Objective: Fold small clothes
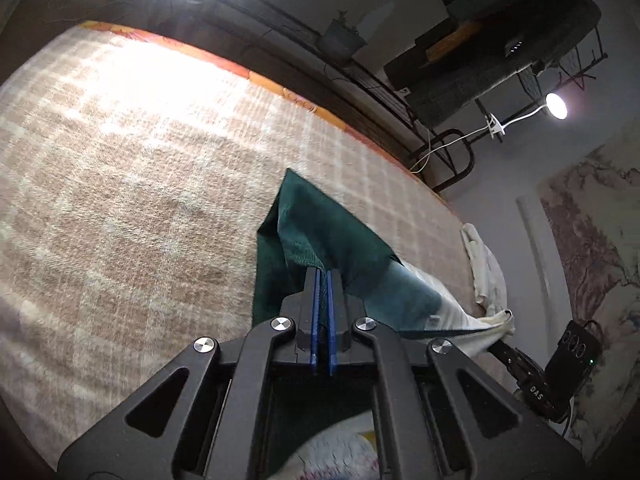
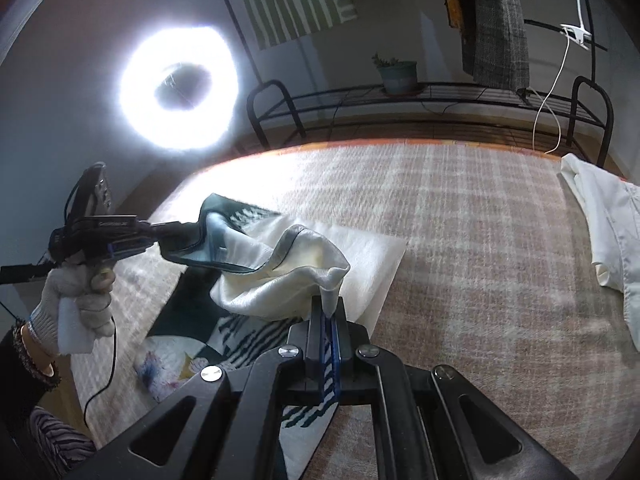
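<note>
Open room: plaid blanket point(image 2: 460, 240) bare at centre.
Right edge: white garment point(image 2: 608, 232) heaped.
Far side: metal rack point(image 2: 400, 92).

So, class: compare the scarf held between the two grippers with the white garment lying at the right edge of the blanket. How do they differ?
The scarf is lifted, pinched by the left gripper and right gripper; the white garment lies untouched on the blanket. The scarf is cream with a dark green border and print; the white garment is plain. Both are crumpled, neither yet folded.
</note>
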The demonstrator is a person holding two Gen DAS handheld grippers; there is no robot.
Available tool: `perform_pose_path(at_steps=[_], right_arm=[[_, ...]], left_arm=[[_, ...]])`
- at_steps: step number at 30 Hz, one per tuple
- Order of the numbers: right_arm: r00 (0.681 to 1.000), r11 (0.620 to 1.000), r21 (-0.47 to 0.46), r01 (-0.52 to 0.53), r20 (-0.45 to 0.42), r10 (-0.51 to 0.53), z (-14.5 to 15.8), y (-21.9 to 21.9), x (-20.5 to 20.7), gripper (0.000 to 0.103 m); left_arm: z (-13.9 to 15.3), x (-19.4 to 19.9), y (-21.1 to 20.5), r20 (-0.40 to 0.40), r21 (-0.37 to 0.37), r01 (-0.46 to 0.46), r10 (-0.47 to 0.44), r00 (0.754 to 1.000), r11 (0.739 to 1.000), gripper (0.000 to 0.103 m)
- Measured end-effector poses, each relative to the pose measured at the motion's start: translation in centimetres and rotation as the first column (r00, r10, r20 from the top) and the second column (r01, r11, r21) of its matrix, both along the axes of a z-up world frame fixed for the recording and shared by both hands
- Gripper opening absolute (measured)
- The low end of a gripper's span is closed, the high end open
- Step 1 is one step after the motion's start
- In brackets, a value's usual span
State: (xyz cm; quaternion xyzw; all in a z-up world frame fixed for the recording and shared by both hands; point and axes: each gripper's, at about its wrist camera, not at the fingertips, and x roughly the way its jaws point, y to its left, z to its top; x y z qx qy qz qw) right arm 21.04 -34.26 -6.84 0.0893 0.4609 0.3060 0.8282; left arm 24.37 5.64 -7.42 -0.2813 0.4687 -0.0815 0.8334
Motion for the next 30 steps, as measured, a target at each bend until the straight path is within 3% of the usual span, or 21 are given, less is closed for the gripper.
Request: perform_pose_path(at_steps=[6, 14, 18, 21, 23, 26, 30], right_arm=[[1.000, 1.000, -0.001, 0.007, 0.030, -0.007, 2.0, -0.6, -1.5, 0.000], [0.998, 0.998, -0.058, 0.006, 0.061, -0.003, 2.9, -1.3, -6.5, 0.000], [0.998, 0.989, -0.148, -0.027, 0.051, 0.035, 1.9, -1.0, -9.5, 0.011], [0.996, 0.980, -0.190, -0.058, 0.049, 0.068, 1.8, -1.4, -11.6, 0.034], [0.999, 0.989, -0.138, -0.045, 0.017, 0.048, 2.1, -2.7, -12.6, 0.038], [0.997, 0.998, 0.039, 0.048, -0.070, -0.045, 2.0, -5.6, -12.6, 0.057], [0.967, 0.987, 0.073, 0.141, -0.222, -0.122, -1.0, -6.8, -11.0, 0.054]], left_arm=[[2.1, -5.0, 0.2, -0.016, -0.015, -0.004, 0.003, 1.000, 1.000, 0.001], [0.1, -11.3, -0.5, -0.085, 0.021, -0.027, 0.029, 0.996, 0.999, 0.001], [-1.1, -13.0, -0.6, -0.103, 0.026, -0.022, 0.025, 0.994, 0.999, 0.001], [-1.4, -14.0, -0.9, -0.100, 0.039, -0.005, 0.009, 0.995, 0.999, 0.001], [-1.5, -14.2, -1.1, -0.100, 0.041, -0.004, 0.008, 0.995, 0.999, 0.001], [-1.7, -13.7, -1.1, -0.101, 0.032, -0.008, 0.012, 0.995, 0.999, 0.001], [-2.0, -13.4, -1.5, -0.103, 0.024, 0.005, -0.002, 0.995, 1.000, 0.001]])
